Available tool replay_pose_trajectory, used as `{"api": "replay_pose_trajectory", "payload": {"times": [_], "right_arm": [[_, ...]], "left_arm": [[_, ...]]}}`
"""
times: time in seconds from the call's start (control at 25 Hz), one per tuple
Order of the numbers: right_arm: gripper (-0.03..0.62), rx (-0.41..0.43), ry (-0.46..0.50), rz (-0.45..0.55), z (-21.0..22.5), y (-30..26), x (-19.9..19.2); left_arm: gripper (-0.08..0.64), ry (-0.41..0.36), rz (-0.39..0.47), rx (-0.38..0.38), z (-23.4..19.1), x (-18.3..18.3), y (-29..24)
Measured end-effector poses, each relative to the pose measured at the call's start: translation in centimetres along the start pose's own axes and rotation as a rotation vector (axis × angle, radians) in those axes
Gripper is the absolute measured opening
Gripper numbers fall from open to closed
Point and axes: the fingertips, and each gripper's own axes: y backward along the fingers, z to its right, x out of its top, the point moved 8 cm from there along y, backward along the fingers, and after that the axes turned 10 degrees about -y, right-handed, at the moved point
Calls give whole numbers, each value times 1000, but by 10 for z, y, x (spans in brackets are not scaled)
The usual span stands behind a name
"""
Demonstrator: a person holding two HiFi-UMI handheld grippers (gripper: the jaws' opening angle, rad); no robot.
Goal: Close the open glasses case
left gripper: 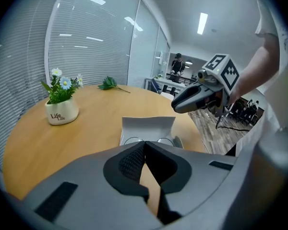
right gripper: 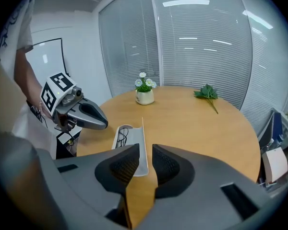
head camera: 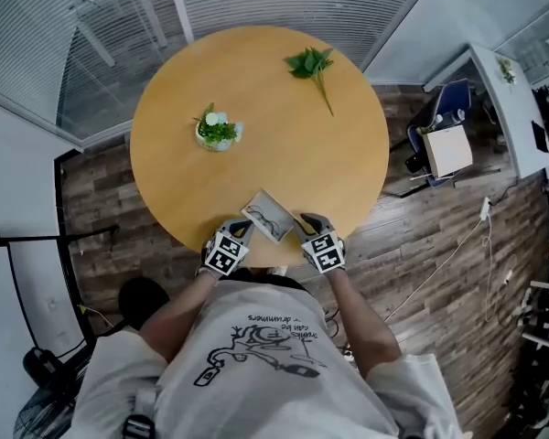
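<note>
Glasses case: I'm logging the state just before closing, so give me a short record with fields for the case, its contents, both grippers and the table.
case: glasses case open, lid upright, at the table edge nearest the person
contents: glasses lying inside
left gripper: jaws together, empty, just short of the case
right gripper: jaws slightly apart, lid edge in line with the gap, no grip seen
table: round, wooden; also holds a flower pot and a leafy sprig
</note>
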Motion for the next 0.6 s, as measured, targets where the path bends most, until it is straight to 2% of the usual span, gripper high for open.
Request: {"api": "replay_pose_trajectory", "payload": {"times": [0.6], "right_arm": [[92,35,4,-74,4,-24,-14]], "left_arm": [[20,-45,-109,-26,3,-15,-28]]}}
